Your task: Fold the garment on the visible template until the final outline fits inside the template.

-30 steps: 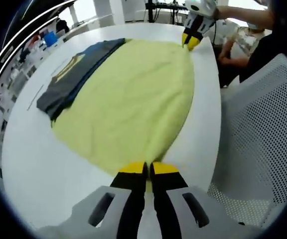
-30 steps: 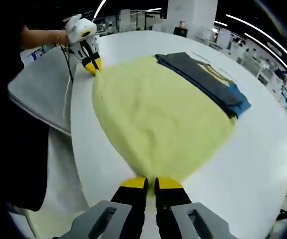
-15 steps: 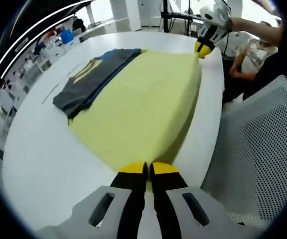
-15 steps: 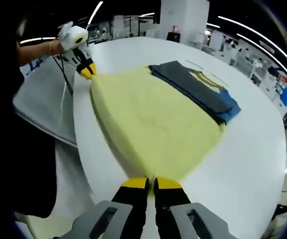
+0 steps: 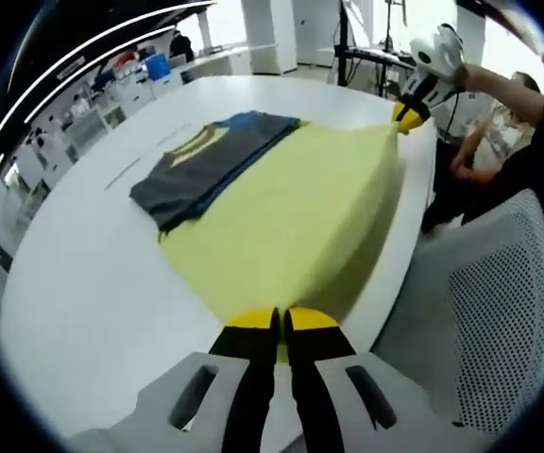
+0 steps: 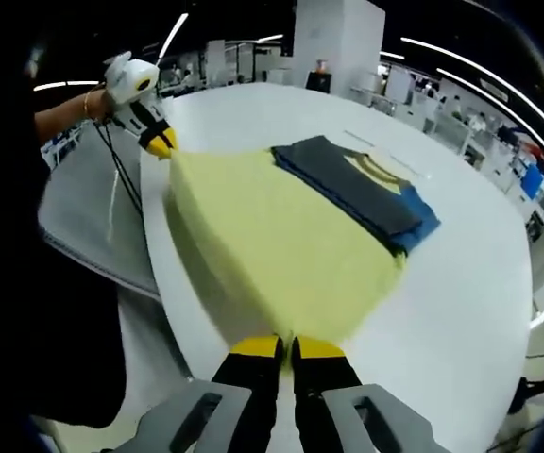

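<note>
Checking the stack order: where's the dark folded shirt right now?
The dark folded shirt lies on the white table, at the yellow garment's far edge from both grippers.

Spread across the round white table (image 5: pixel 83 283): wide yellow cloth garment (image 5: pixel 291 217), one corner pinched in each yellow-tipped gripper (image 5: pixel 280 321) (image 6: pixel 286 347). Along its far side, overlapping, folded dark grey and blue shirt (image 5: pixel 206 165). Beside the table, perforated white chair (image 5: pixel 499 321).

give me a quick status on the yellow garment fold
Left gripper and right gripper each shut on a near-edge corner of the yellow garment, edge lifted off the white table. Folded dark shirt beside its far edge.
</note>
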A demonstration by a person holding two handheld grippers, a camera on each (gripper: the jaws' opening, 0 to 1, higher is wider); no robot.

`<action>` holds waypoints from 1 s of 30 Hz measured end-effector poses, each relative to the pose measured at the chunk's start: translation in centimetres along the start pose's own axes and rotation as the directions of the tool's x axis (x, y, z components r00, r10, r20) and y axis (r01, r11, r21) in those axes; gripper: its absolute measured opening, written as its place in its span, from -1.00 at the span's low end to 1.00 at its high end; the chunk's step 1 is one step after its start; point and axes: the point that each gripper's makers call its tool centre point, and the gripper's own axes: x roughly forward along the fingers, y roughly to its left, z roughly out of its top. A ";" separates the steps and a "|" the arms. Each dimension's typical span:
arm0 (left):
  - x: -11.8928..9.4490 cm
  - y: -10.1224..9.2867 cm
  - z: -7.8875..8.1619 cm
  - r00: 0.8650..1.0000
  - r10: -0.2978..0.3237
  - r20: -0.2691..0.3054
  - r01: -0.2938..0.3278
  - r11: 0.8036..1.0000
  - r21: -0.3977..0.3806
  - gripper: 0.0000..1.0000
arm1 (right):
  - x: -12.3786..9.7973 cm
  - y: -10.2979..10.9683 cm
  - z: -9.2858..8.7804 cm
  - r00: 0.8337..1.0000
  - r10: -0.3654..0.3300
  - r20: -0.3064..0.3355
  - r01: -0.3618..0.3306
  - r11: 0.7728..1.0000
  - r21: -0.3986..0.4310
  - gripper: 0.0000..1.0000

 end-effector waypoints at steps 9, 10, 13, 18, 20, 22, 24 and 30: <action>-1.2 0.1 0.2 0.999 0.046 -0.017 -0.046 0.999 0.004 -0.99 | -1.1 0.8 0.7 1.000 0.014 -0.005 -0.014 1.000 -0.022 -1.00; -1.3 0.1 0.2 0.999 0.049 -0.018 -0.049 0.999 0.004 -0.99 | -1.2 0.9 0.8 1.000 0.017 -0.004 -0.017 1.000 -0.019 -1.00; -1.7 -0.2 0.0 0.998 0.052 -0.029 -0.052 0.999 0.004 -0.99 | -1.8 1.2 0.9 1.000 0.024 -0.004 -0.024 1.000 -0.014 -1.00; -2.5 -1.3 0.0 0.998 0.038 -0.054 -0.037 0.999 0.020 -0.99 | -2.8 1.6 1.0 0.999 0.032 -0.012 -0.032 0.999 0.022 -1.00; -3.0 -1.8 0.1 0.997 0.025 -0.072 -0.024 1.000 0.012 -0.99 | -3.2 1.8 1.1 0.999 0.032 -0.016 -0.032 0.999 0.026 -1.00; -3.3 -2.0 0.3 0.997 0.024 -0.077 -0.023 1.000 0.018 -0.99 | -3.6 2.1 1.2 0.999 0.039 -0.027 -0.039 0.999 0.017 -1.00; -3.7 -2.1 0.6 0.996 0.025 -0.086 -0.023 0.999 0.024 -0.99 | -3.9 2.3 1.2 0.998 0.049 -0.034 -0.048 0.999 0.018 -1.00; -4.7 -2.5 1.1 0.996 0.022 -0.085 -0.020 1.000 0.024 -0.99 | -4.4 2.8 0.9 0.995 0.077 -0.059 -0.074 0.996 0.040 -1.00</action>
